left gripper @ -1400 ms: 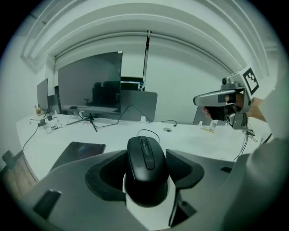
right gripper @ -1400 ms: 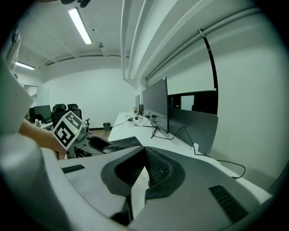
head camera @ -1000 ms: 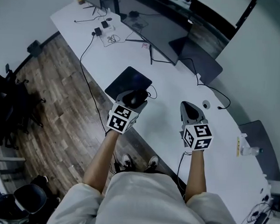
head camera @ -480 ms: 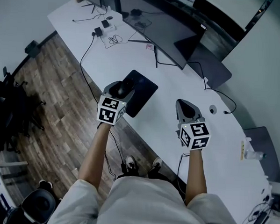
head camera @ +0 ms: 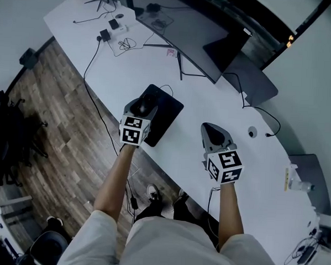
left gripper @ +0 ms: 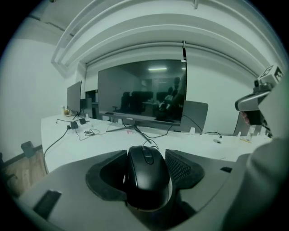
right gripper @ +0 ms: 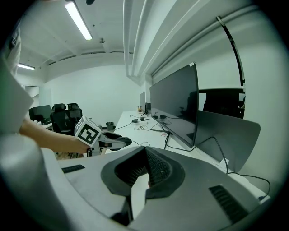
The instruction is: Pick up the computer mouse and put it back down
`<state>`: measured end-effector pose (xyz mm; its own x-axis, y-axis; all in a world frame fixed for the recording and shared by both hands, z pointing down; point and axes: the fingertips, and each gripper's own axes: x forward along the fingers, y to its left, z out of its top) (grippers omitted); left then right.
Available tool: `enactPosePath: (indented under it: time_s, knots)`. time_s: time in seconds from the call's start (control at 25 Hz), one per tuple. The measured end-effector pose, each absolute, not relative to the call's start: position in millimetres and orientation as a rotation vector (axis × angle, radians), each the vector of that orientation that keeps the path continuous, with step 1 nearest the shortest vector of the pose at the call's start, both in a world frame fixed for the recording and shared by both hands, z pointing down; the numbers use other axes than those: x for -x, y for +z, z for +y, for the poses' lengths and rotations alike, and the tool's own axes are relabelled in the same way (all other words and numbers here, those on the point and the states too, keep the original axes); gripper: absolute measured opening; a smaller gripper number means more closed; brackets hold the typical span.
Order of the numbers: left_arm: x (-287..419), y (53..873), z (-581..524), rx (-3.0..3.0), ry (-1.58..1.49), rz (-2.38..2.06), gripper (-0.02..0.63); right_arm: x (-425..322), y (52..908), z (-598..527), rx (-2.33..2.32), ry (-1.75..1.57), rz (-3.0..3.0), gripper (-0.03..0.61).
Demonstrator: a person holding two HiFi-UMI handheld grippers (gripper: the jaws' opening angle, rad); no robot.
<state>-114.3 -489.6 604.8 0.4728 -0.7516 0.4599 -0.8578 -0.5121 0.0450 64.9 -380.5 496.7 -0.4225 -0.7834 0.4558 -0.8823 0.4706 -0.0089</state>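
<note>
The left gripper [left gripper: 145, 155] has its fingers [left gripper: 104, 177] spread wide and clamped on the computer mouse [left gripper: 147, 178], one pad on each flank. The mouse's long axis runs straight out along the gripper's line, wheel end toward the monitor [left gripper: 142, 92]. In the head view the mouse hangs over the near-left part of the black mouse pad [head camera: 167, 111] on the desk [head camera: 130, 72]; I cannot tell whether it touches the pad. The right gripper [right gripper: 145, 170], fingers pressed together and empty, hovers well apart.
</note>
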Motion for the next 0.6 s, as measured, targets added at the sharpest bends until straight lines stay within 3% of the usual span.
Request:
enactPosePath:
  time_s: [0.6]
  knots:
    - [56.7,727.3,-452.1,-2.403,0.925,-1.085,0.282,-104.0,543.8,-357.6,-1.402,0.463,-2.232,0.015]
